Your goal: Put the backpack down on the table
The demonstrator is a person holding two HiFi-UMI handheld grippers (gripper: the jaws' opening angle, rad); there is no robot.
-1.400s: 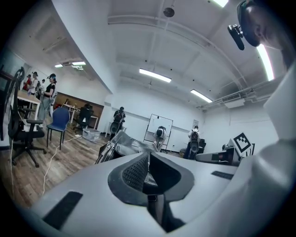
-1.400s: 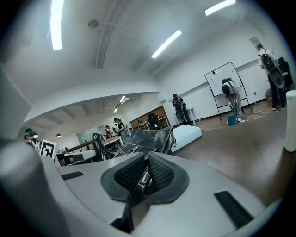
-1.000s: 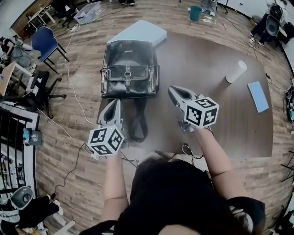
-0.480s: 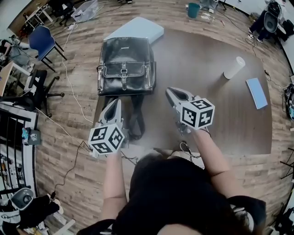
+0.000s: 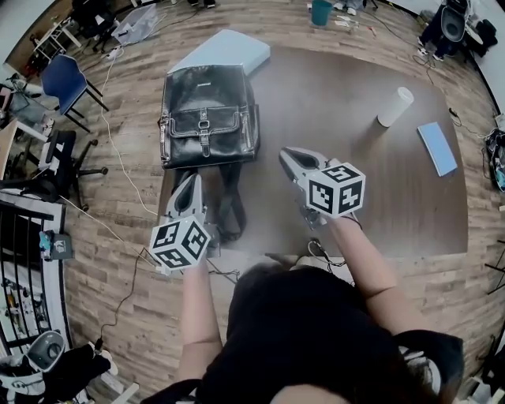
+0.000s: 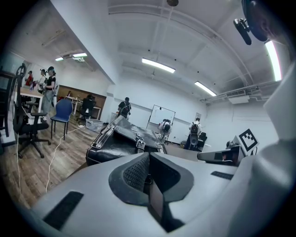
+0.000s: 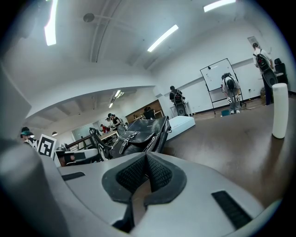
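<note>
On the wooden floor (image 5: pixel 118 181) at the far left stand a blue chair (image 5: pixel 61 79) and, nearer the person, a black office chair (image 5: pixel 57 154), both well apart from the counter (image 5: pixel 347 197).

The backpack (image 5: pixel 207 114) lies flat on the counter's far left corner, with its buckled flap facing up. Its straps (image 5: pixel 230 201) trail along the counter top towards the person. Just beyond the backpack's far end sits a pale flat box (image 5: pixel 225 51).

The left tool (image 5: pixel 192 183) is held just left of the straps, near the counter's left edge, and points at the backpack's near end. Its marker cube (image 5: pixel 180 243) faces up at the person's wrist. In the left gripper view its two jaws are pressed together with nothing between them, and the backpack lies ahead of the tip, apart from it.

The right tool (image 5: pixel 287 155) hovers over bare counter, to the right of the backpack and clear of it. Its own marker cube (image 5: pixel 335 189) sits behind it. The right gripper view shows these jaws closed as well, pad against pad and holding nothing. The backpack appears ahead and to the left of the tip.

Further right, a white cylinder (image 5: pixel 394 106) stands upright on the counter. Beyond it a blue notebook (image 5: pixel 436 148) lies flat near the right edge. A teal bucket (image 5: pixel 320 12) stands on the floor past the counter's far side.
</note>
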